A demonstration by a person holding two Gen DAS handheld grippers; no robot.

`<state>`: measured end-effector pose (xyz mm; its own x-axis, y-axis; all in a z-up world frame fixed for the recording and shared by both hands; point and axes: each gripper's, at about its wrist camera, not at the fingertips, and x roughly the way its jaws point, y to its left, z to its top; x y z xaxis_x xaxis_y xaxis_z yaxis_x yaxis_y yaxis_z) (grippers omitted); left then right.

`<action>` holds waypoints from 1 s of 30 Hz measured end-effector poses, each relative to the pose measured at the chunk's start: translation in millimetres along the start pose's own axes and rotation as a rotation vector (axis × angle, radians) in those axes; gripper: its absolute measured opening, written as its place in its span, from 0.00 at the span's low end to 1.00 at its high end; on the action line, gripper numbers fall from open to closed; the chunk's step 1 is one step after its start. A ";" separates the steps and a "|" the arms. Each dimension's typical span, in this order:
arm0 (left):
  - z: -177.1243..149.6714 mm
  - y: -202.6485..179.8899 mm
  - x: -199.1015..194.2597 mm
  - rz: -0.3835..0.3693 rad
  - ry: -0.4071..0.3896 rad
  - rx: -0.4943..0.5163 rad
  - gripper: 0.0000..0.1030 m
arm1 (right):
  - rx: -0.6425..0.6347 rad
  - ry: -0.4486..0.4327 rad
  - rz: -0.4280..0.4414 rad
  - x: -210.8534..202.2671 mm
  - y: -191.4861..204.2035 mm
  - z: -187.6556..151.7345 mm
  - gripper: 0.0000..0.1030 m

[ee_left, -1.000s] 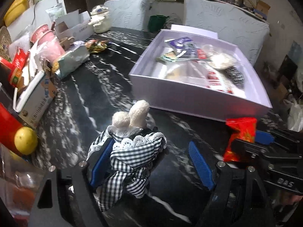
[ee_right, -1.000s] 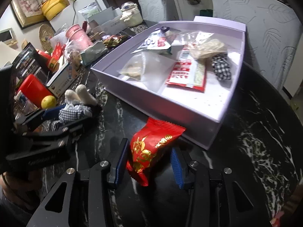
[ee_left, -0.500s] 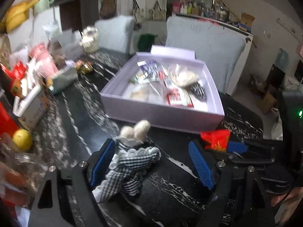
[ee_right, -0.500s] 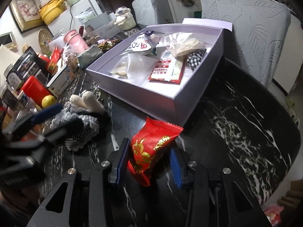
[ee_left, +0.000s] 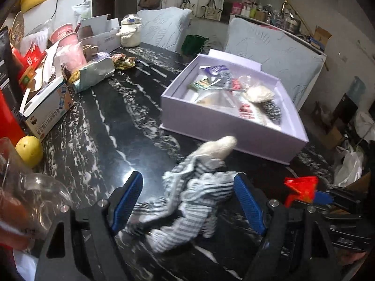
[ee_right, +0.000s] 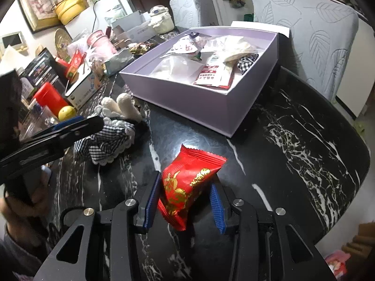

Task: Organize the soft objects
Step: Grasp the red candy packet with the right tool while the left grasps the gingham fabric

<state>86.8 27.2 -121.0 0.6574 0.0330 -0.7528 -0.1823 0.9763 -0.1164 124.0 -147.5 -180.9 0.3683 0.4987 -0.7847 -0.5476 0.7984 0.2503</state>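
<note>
From the right wrist we see our right hand-held gripper (ee_right: 185, 205) clamped on a red packet (ee_right: 187, 185) above the black desk (ee_right: 304, 140); the left wrist catches only the packet's top edge. The left wrist shows our left hand-held gripper (ee_left: 187, 201) with jaws wide apart, the checked doll (ee_left: 194, 196) blurred between them, touching the right pad but not pinched. The right view shows the doll sharply, lying on the desk just beside the box (ee_right: 187, 103). The lilac box holds clear bags, printed sachets, a red-and-white packet and a checked cloth piece.
</note>
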 end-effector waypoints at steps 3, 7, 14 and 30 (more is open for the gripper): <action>-0.4 7.6 10.3 -0.049 0.031 -0.018 0.78 | -0.013 -0.002 -0.016 0.3 5.3 -1.8 0.39; -3.3 2.7 14.9 -0.068 0.034 0.010 0.78 | -0.022 -0.009 -0.036 2.1 11.5 -3.2 0.41; -5.2 -1.9 21.2 -0.091 0.058 0.038 0.78 | 0.021 -0.012 -0.032 9.8 10.6 -5.9 0.63; -19.2 -27.8 19.0 0.007 0.107 0.072 0.65 | 0.007 -0.043 -0.093 4.6 11.0 -10.4 0.45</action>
<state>90.3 -3.3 -144.5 0.5736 0.0208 -0.8189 -0.1309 0.9892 -0.0666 111.8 -139.9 -187.7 0.4491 0.4365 -0.7796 -0.5044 0.8441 0.1820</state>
